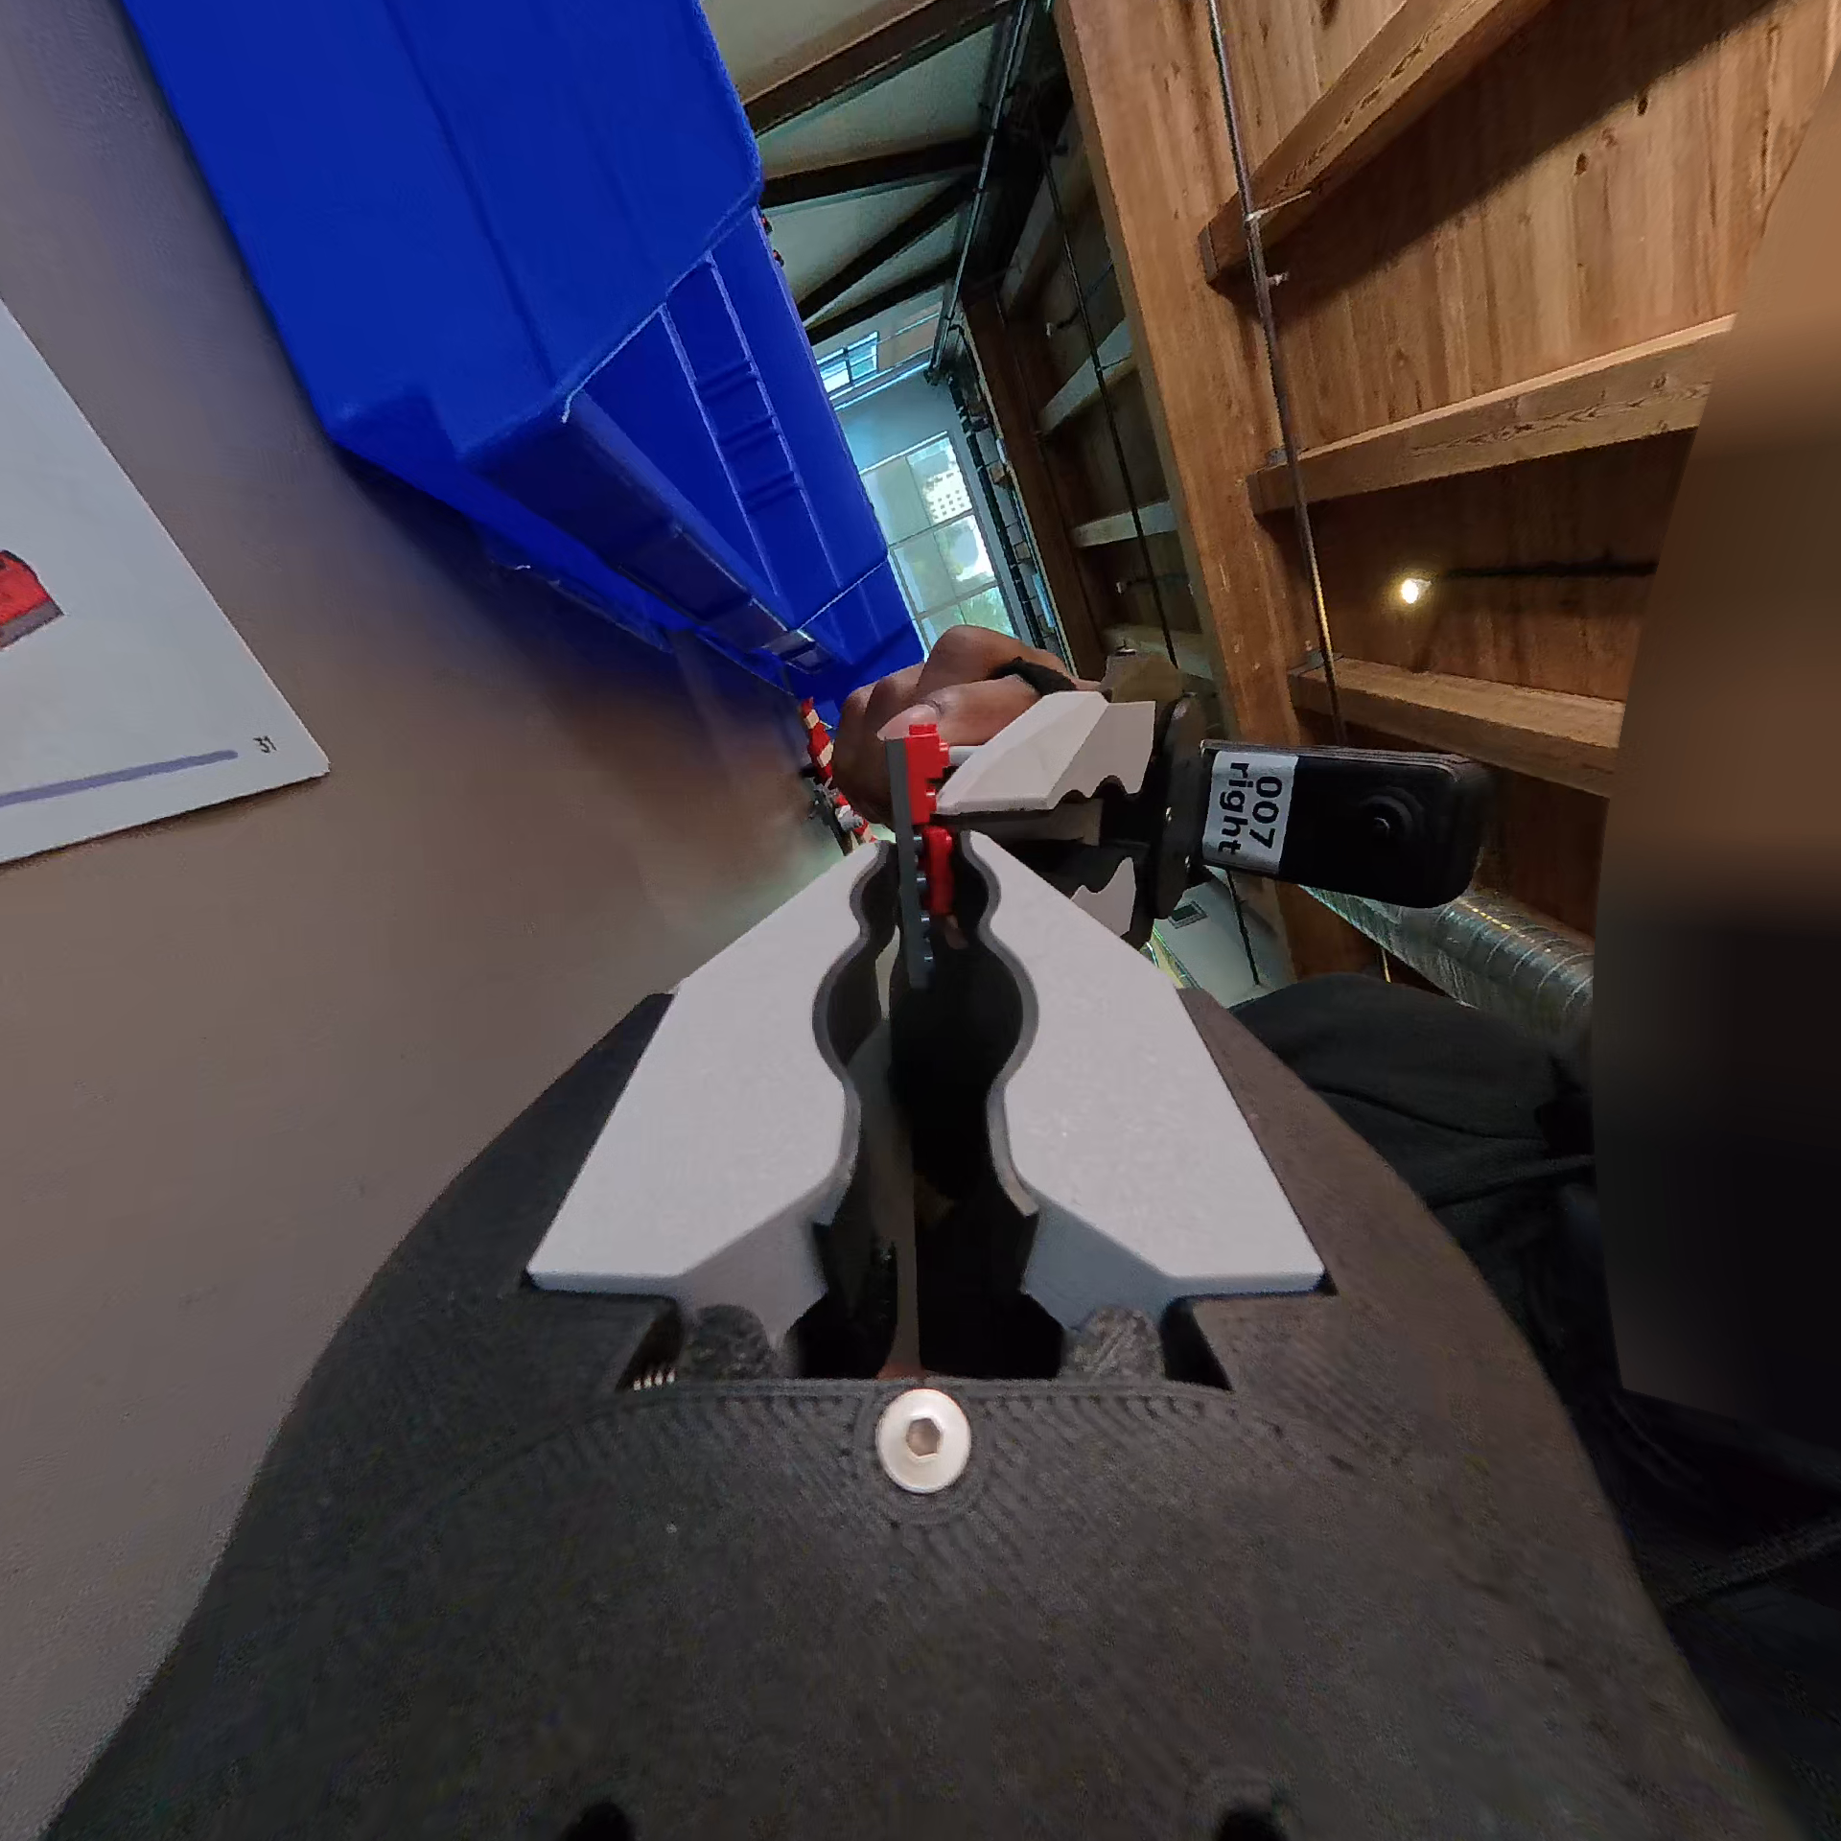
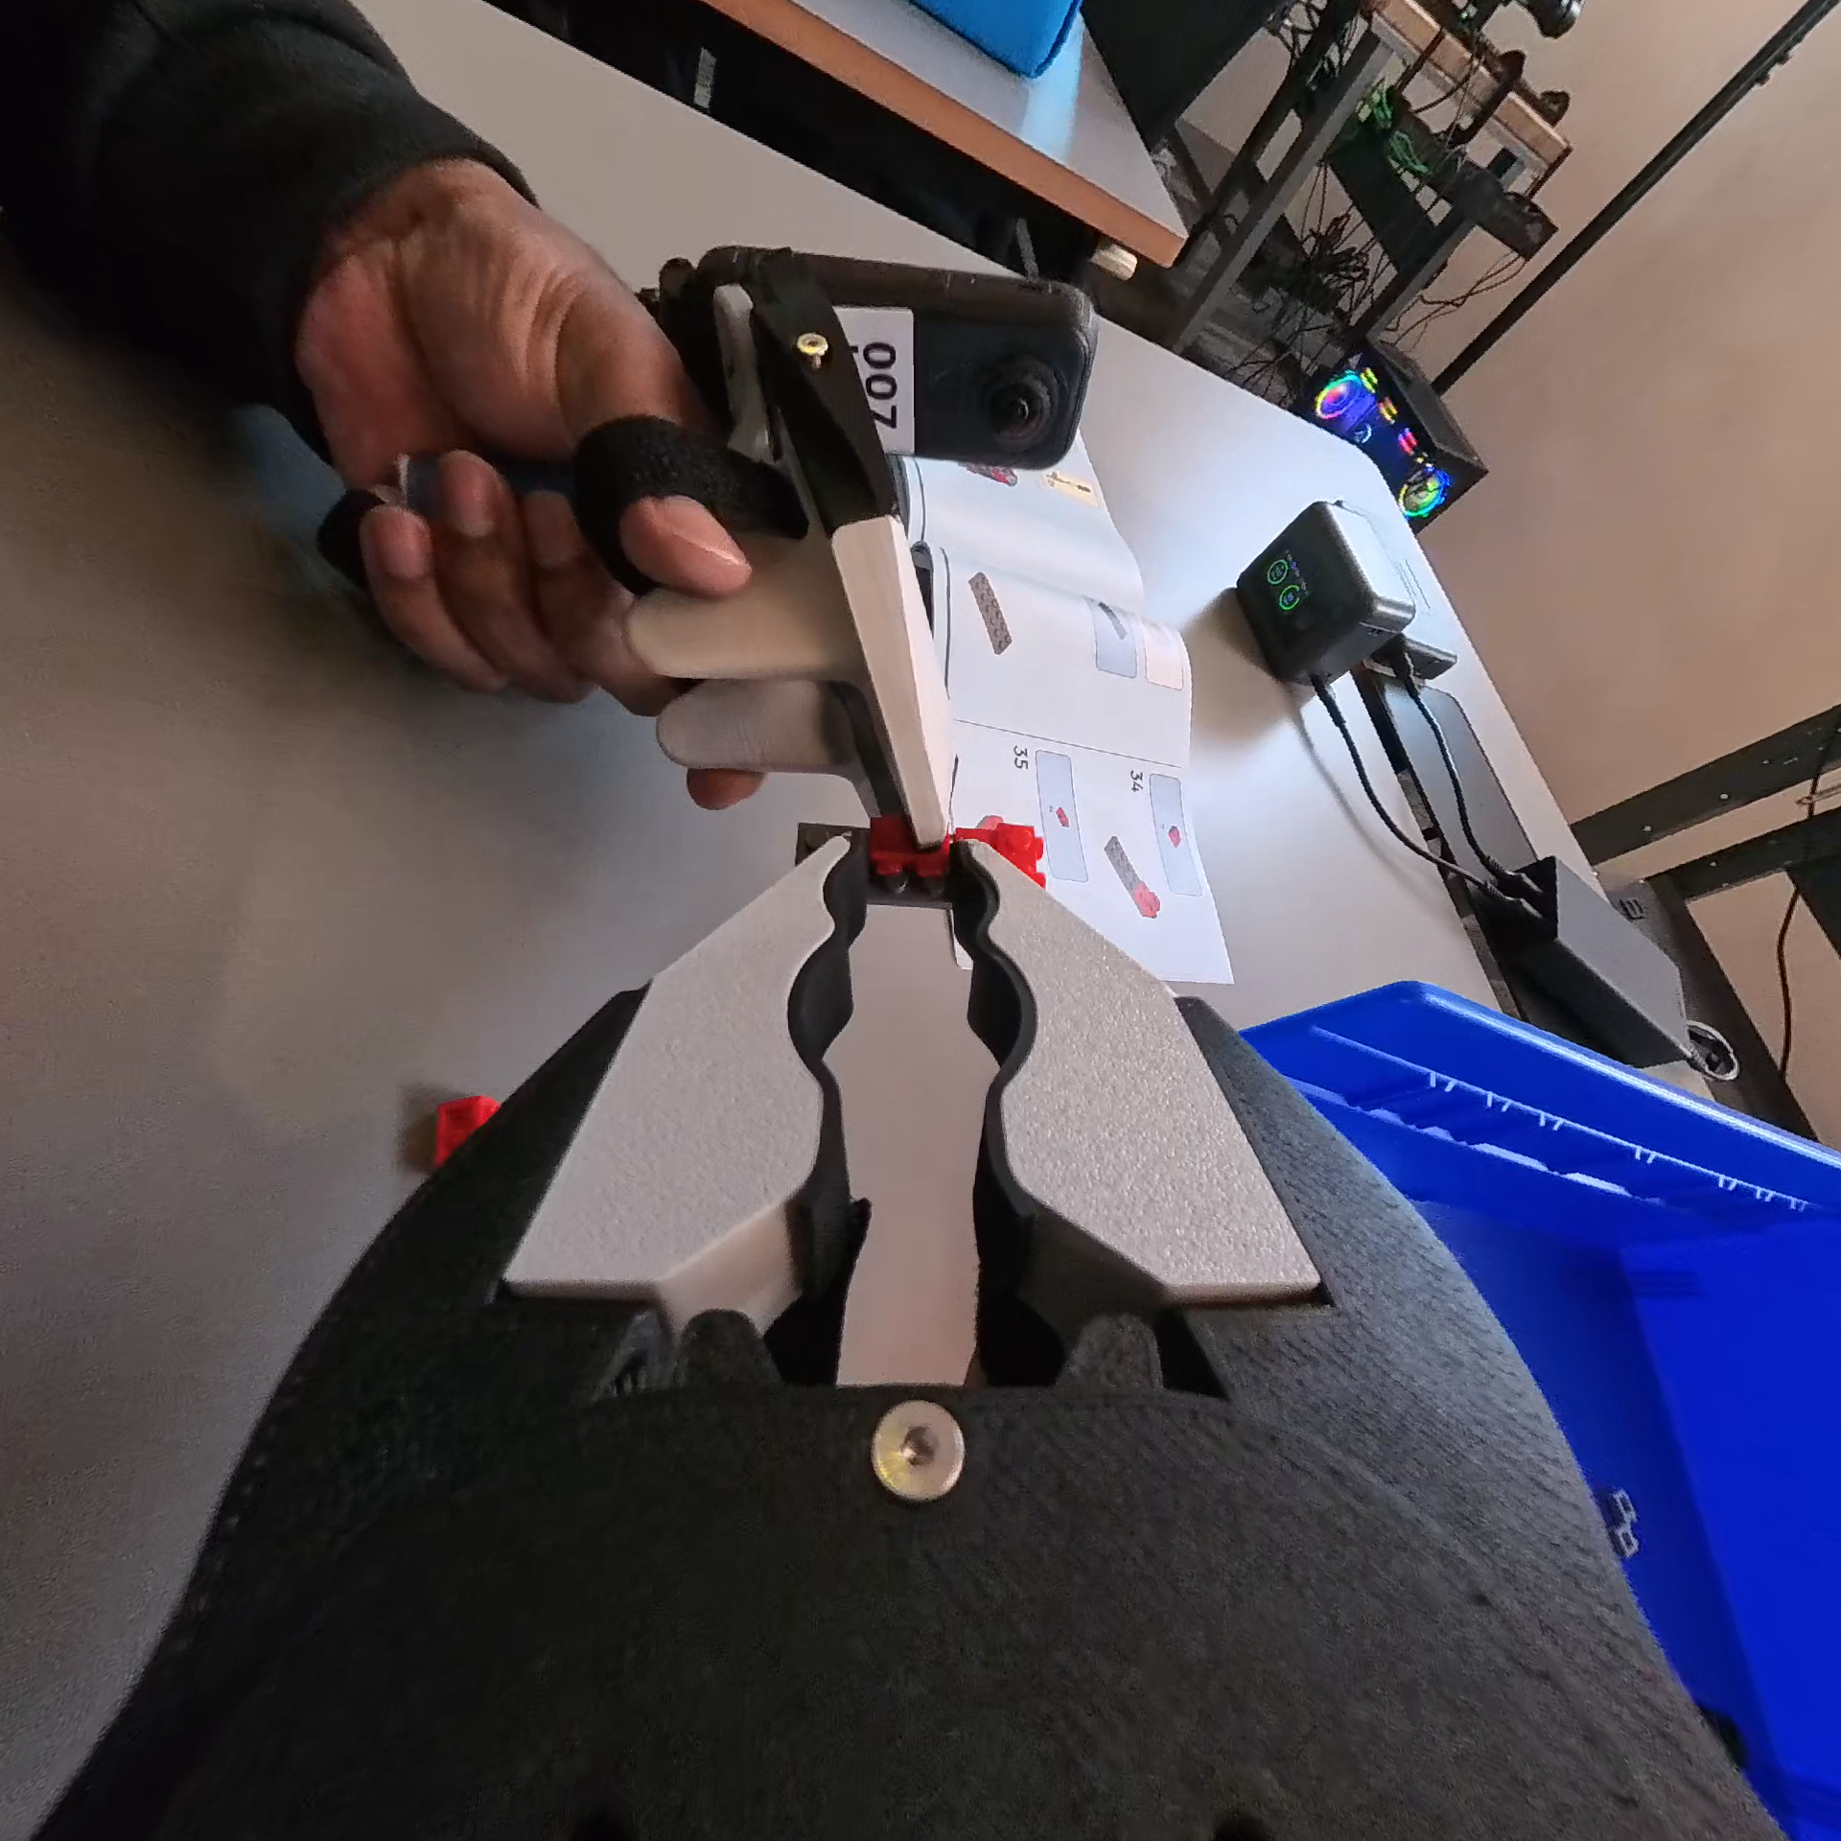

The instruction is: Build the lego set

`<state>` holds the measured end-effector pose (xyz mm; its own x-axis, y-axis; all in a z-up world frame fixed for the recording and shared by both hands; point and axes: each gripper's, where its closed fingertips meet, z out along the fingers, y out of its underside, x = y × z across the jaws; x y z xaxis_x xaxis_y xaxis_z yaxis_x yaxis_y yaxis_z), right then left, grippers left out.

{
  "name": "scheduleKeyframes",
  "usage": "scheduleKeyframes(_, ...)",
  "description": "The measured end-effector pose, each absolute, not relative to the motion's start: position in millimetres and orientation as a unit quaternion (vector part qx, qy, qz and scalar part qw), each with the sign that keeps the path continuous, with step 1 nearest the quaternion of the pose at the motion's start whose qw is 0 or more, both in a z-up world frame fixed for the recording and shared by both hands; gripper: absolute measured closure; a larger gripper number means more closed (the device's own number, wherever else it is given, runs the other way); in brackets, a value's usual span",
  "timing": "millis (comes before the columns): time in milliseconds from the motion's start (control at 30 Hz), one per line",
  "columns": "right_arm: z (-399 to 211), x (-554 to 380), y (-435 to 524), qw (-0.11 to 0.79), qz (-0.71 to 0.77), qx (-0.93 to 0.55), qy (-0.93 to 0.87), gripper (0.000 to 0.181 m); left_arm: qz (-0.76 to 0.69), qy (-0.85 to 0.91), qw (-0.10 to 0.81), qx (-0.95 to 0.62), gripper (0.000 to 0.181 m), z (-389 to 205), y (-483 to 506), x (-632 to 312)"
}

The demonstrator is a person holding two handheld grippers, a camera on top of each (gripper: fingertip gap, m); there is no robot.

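Observation:
A small lego assembly is held in the air between both grippers: a dark grey plate [image 1: 909, 936] with red bricks [image 1: 936, 877] on it. My left gripper [image 1: 921, 882] is shut on the plate, seen edge-on. My right gripper [image 1: 944, 789] comes in from the right and is shut on a red brick [image 1: 924, 759] at the plate's far end. In the right wrist view, my right gripper [image 2: 905, 865] clamps the red brick [image 2: 890, 849] over the grey plate [image 2: 907, 890]. My left gripper [image 2: 926, 839] reaches down onto the plate from above. Another red piece [image 2: 1008, 847] sits just right of it.
A loose red brick [image 2: 458, 1121] lies on the grey table [image 2: 249, 897]. The open instruction booklet [image 2: 1096, 777] lies behind the assembly and also shows in the left wrist view [image 1: 120, 697]. A blue bin [image 2: 1594, 1245] stands to the right. A black charger [image 2: 1325, 588] with cables sits farther back. Both grippers' tips are close together, under 4 cm apart. The black charger [image 2: 1325, 588] is about 35 cm from both grippers' fingertips.

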<state>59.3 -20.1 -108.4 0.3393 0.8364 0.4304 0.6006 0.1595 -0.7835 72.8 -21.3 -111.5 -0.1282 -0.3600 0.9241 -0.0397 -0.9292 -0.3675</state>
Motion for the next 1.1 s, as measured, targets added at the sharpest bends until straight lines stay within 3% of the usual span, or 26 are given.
scheduleKeyframes(700,-101.5,65.1,-15.0,0.529,0.135,-0.654,-0.523,0.157,-0.762,0.115,0.096,-0.63,0.171,-107.1,-15.8,71.2)
scheduleKeyframes(1000,-94.9,70.2,-16.5,0.541,0.223,-0.647,-0.489,0.112,-0.777,0.101,0.082,-0.615,0.172,-101.3,-15.5,69.4)
scheduleKeyframes(1100,-100.8,65.4,-18.5,0.537,0.23,-0.639,-0.501,0.107,-0.784,0.105,0.068,-0.608,0.172,-98.4,-21.0,70.4)
